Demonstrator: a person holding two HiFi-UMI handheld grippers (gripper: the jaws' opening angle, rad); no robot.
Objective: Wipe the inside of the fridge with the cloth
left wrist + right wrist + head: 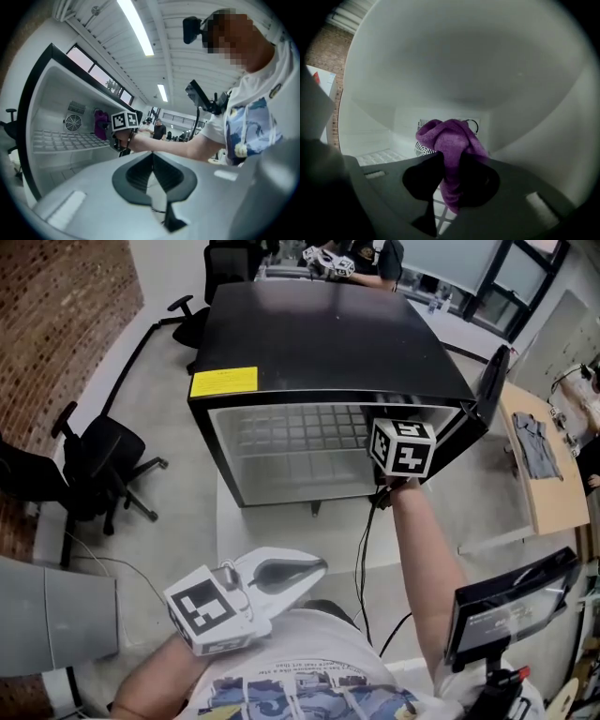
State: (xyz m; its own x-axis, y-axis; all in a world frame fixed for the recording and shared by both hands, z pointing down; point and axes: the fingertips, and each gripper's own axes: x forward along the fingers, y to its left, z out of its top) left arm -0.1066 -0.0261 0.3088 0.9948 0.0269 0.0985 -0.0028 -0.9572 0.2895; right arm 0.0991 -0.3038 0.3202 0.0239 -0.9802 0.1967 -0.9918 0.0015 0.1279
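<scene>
A black mini fridge (pixel 328 343) stands open in front of me, with a white inside and a wire shelf (pixel 300 432). My right gripper (pixel 403 448) reaches into the upper right of the opening, its fingertips hidden inside. In the right gripper view its jaws (pixel 451 180) are shut on a bunched purple cloth (pixel 452 140), close under the fridge's ceiling and short of the back wall. The left gripper view shows that cloth (pixel 100 123) ahead of the marker cube. My left gripper (pixel 291 573) hangs outside near my torso, its jaws (pixel 152 176) shut on nothing.
The fridge door (pixel 487 390) is swung open at the right. A round fan grille (pixel 423 140) sits on the back wall. Office chairs (pixel 103 465) stand at the left, a wooden table (pixel 553 502) with a grey garment at the right, a screen (pixel 511 601) at lower right.
</scene>
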